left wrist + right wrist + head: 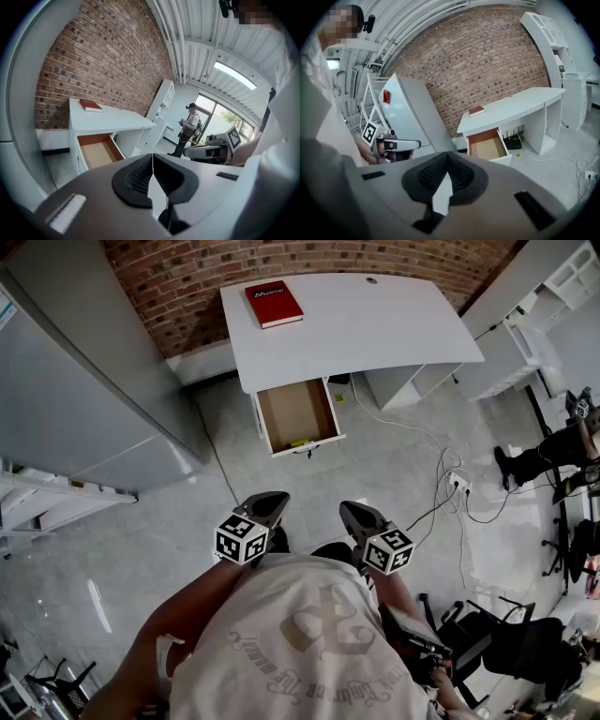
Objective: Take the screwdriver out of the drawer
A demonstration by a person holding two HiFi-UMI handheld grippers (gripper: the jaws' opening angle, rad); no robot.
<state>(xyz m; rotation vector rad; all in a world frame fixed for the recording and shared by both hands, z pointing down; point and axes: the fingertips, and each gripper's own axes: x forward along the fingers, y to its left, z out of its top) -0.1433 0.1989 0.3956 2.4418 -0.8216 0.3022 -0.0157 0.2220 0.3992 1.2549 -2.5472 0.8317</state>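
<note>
Yellow item (302, 442) at drawer (291, 413) front — too small to ID; cabinet (75, 381) cut off, L edge.

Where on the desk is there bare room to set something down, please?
The desk is bare from the book rightward to its far end, and along the front edge above the open drawer. Only the back left corner is taken, by the book. Right of the drawer, cables and a power strip crowd the floor.
</note>
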